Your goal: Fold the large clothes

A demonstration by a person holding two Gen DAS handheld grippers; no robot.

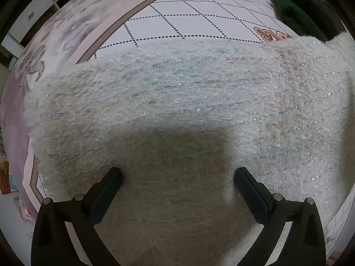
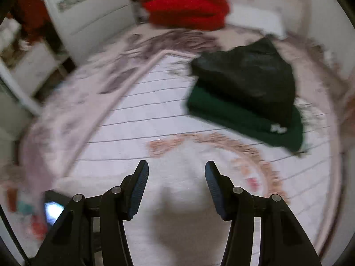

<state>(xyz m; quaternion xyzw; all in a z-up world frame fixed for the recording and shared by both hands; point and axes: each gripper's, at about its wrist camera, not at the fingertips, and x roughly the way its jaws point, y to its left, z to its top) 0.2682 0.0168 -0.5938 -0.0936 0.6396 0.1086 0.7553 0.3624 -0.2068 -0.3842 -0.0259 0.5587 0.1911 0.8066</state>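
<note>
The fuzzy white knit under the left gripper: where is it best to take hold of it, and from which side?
Probably at the near left corner of the white knit, coming in low from the left over the rug. The cloth lies flat, so its middle gives the open left gripper nothing to pinch; the edge there is free and reachable.

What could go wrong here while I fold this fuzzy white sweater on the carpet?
The left tongs hang open over the fuzzy white sweater, holding nothing; the loose, sparkly knit could snag on a fingertip. The right tongs are open too, and that view is motion-blurred, so a quick swing might knock the stacked black garment off the green garment.
</note>
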